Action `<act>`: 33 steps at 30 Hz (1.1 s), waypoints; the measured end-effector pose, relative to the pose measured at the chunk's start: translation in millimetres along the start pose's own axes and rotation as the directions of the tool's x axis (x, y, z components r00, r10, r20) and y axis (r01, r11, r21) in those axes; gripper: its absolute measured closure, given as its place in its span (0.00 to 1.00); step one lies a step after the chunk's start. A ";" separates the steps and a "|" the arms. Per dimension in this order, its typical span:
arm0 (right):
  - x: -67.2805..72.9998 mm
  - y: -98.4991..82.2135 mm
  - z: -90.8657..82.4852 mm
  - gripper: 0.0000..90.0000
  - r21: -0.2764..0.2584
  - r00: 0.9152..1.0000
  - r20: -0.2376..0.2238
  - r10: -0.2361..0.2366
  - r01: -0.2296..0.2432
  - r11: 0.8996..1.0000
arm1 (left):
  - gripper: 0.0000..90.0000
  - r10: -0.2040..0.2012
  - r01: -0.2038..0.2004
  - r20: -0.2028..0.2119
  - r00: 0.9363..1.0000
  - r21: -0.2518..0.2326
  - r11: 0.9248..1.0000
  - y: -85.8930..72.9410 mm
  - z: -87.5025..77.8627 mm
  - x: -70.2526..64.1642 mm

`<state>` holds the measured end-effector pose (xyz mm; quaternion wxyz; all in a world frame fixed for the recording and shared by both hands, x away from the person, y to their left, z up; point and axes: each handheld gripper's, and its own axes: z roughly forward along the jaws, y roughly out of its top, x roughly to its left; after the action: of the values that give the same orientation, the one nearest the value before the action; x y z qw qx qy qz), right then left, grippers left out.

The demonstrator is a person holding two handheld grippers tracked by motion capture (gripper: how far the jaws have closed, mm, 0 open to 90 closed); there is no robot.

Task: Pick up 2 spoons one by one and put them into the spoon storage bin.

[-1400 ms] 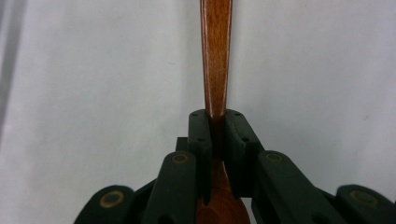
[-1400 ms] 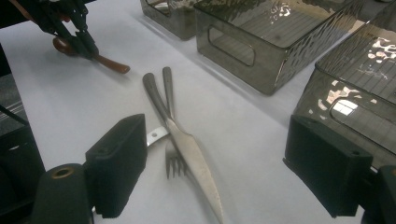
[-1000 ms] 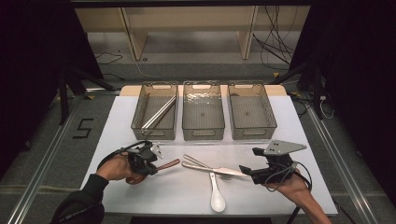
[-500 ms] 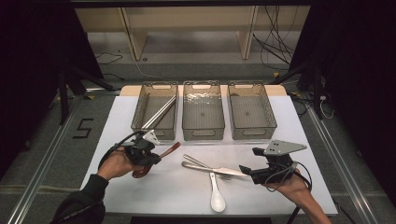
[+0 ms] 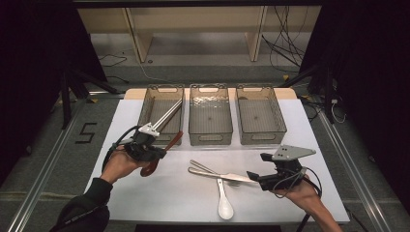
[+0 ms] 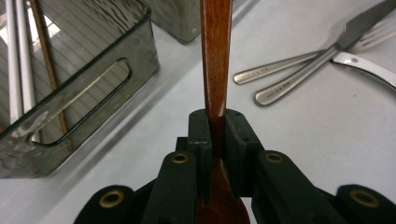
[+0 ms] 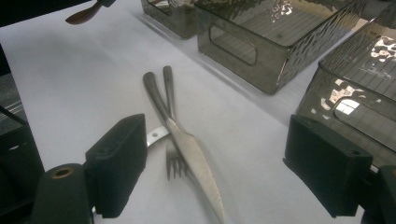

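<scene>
The wooden spoon (image 6: 215,60) is pinched between the jaws of the left gripper (image 5: 157,153), gripped on its narrow neck just above the bowl, with the long brown handle running forward out of the jaws. From above, the spoon hangs clear of the white table (image 5: 145,203), tilted, its handle end pointing at the front wall of the left bin (image 5: 160,140). That bin already holds a few long sticks, chopsticks by the look of them (image 5: 167,116), though the glare on the plastic makes it hard to be sure.

To set the spoon in well, I'd say the hand wants more height first so the handle passes over the rim instead of catching the wall, then a turn to line the spoon up with the bin's long side before letting go low.

Further right, the knife (image 7: 194,163) lies crossed over the fork (image 7: 172,140), with the white spoon (image 5: 224,205) under them. The right gripper (image 5: 256,177) rests just beside their blade ends, jaws spread wide, nothing between them. The middle bin (image 5: 210,137) and right bin (image 5: 261,137) appear empty.
</scene>
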<state>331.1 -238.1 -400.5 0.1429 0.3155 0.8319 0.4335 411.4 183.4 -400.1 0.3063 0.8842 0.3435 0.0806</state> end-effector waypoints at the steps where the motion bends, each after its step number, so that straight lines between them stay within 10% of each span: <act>1: -0.1 0.0 -0.1 0.24 -0.001 1.000 0.000 0.000 0.000 1.000 | 0.90 -0.003 0.003 0.001 1.000 -0.006 1.000 0.6 0.0 0.5; 33: -1.5 -0.7 -0.6 0.24 -0.007 1.000 0.005 0.006 -0.006 1.000 | 0.90 -0.085 0.085 0.008 0.996 -0.135 0.987 54.2 7.0 6.9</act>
<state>331.7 -239.7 -400.8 0.1449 0.3188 0.8291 0.4358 449.4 153.3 -373.8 0.3688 0.8462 0.3742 0.0896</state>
